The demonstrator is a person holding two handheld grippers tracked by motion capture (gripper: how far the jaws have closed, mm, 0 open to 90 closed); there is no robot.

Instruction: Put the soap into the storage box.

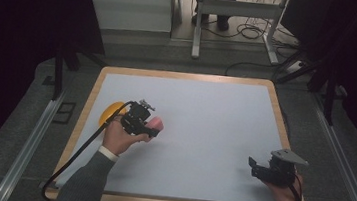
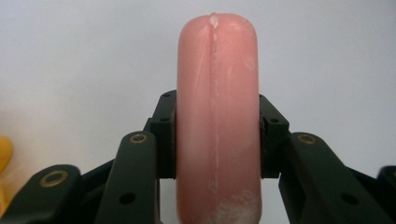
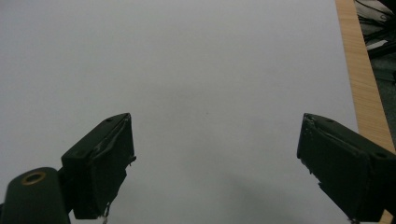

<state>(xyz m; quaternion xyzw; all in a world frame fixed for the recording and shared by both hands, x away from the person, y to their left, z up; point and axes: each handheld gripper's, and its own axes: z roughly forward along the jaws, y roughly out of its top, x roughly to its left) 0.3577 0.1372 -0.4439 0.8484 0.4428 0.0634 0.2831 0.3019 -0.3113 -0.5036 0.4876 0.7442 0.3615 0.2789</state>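
Dim grey flooring surrounds the bench point(image 1: 91, 99), a pale white sheet framed by a light wooden rim; beyond its far edge stand metal desk legs point(image 1: 197, 27) with loose cables point(image 1: 251, 33) on the floor, and dark curtains close both sides. Near the bench's left edge the left gripper point(image 1: 151, 123) has its fingers point(image 2: 164, 135) clamped on a pink rounded object point(image 2: 217, 116), held just beside a yellow object point(image 1: 111, 111). At the near right corner, well apart, the right gripper point(image 1: 254, 168) rests low, its fingers point(image 3: 109, 163) spread wide over bare surface.
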